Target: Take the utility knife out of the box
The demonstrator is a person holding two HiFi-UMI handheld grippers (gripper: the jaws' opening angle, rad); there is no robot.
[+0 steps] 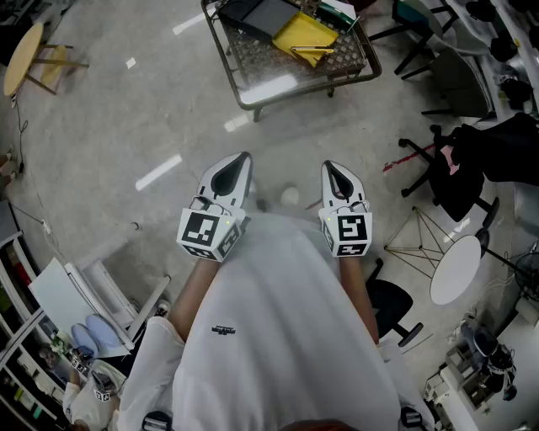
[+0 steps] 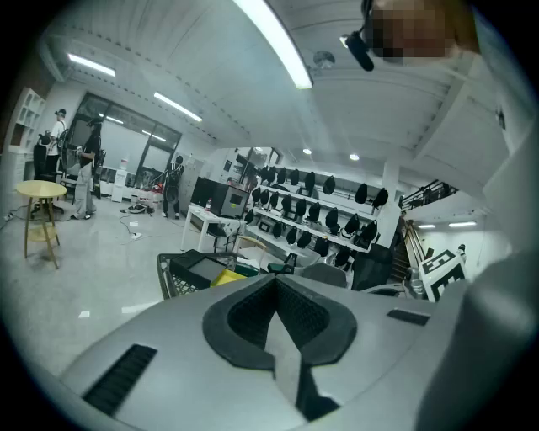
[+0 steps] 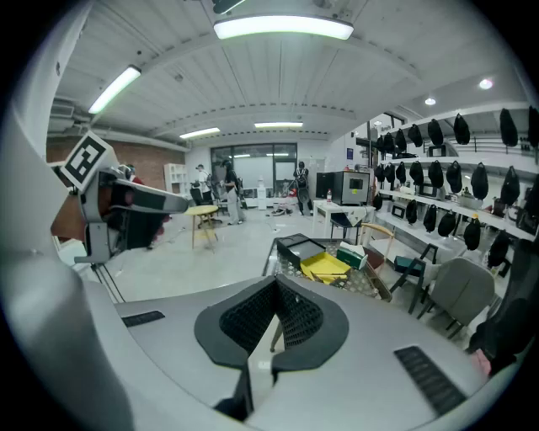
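A wire-mesh table (image 1: 253,103) stands ahead of me across the floor. On it lie a black box (image 1: 257,15) and a yellow flat thing (image 1: 305,35); I cannot make out a utility knife. The left gripper view shows the black box (image 2: 198,271) just past my jaws, and the right gripper view shows the black box (image 3: 307,246) beside the yellow thing (image 3: 324,268). My left gripper (image 1: 238,160) and right gripper (image 1: 330,167) are held side by side in front of my body, well short of the table. Both the left gripper (image 2: 276,282) and the right gripper (image 3: 274,286) are shut on nothing.
Black office chairs (image 1: 455,168) and a small round white table (image 1: 455,269) crowd the right side. A wooden stool (image 1: 21,59) stands far left, shelving (image 1: 50,353) near left. Polished floor (image 1: 126,126) lies between me and the mesh table. People stand far off at the back of the room (image 2: 84,168).
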